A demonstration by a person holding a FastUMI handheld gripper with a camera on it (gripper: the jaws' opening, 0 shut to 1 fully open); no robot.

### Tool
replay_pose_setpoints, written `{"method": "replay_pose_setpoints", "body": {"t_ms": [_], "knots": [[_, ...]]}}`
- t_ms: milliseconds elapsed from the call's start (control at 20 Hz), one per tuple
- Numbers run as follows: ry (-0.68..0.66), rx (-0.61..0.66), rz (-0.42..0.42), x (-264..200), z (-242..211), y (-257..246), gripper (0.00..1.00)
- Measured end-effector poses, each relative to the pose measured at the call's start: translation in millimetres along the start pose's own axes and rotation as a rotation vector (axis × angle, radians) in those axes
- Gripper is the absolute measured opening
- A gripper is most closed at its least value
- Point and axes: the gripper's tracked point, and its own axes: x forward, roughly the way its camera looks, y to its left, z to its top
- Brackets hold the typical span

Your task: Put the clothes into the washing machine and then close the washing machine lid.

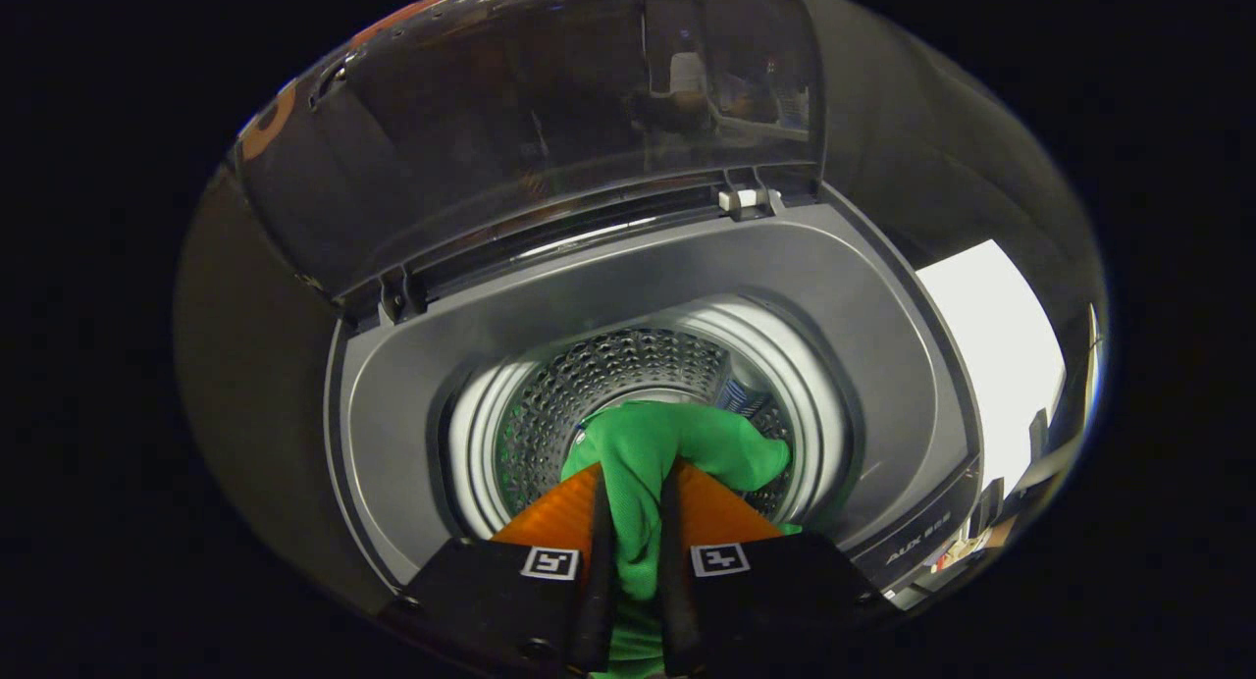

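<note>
A green cloth is pinched between both fingers of my gripper, which is shut on it. The bunched cloth hangs just ahead of the fingertips, over the mouth of the washing machine's perforated steel drum. The machine is a grey top-loader seen from above. Its dark see-through lid stands raised at the back, held by hinges at the rear of the opening. Part of the drum's bottom is hidden by the cloth.
A white ring lines the drum's mouth inside the grey top deck. The control panel runs along the machine's right front edge. A bright white surface lies beyond the machine on the right.
</note>
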Motion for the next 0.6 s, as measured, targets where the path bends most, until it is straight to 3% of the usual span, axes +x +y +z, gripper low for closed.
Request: {"method": "replay_pose_setpoints", "body": {"t_ms": [100,250,350,600], "knots": [[0.004,0.015,-0.004,4,-2,0,0.30],[-0.026,0.015,-0.009,1,4,1,0.43],[-0.044,-0.002,-0.013,-5,8,-1,0.43],[-0.074,0.005,-0.004,-24,14,-2,0.73]]}}
